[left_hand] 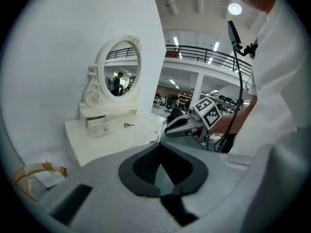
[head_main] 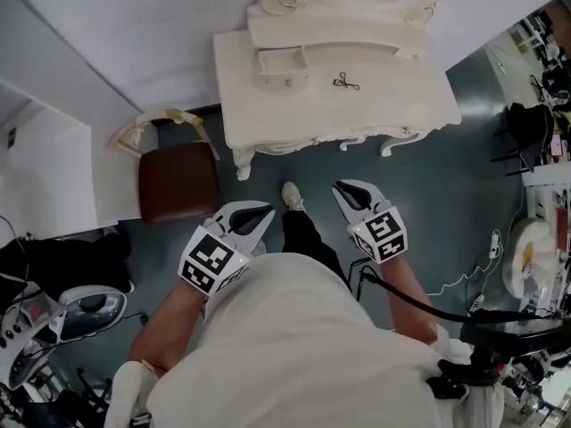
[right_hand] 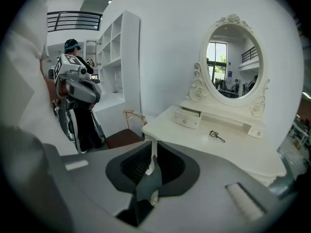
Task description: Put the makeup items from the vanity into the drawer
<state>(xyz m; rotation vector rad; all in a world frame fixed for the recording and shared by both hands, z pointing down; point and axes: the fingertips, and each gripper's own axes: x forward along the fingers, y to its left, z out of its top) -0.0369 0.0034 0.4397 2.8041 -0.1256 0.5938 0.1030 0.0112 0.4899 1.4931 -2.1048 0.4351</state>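
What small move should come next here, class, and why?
Probably step toward the vanity. The left claw and right claw are both open and empty, well short of the eyelash curler lying beside the open drawer.

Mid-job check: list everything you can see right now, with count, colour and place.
vanity: one, white, straight ahead
mirror: one, oval, white frame, at the vanity's back
small drawer: one, white, pulled open, on the vanity top
eyelash curler: one, black, on the vanity top beside the small drawer
stool: one, brown seat, beside the vanity
shoe: one, white, between the grippers
left gripper: white and black, jaws slightly apart, empty
right gripper: white and black, jaws slightly apart, empty
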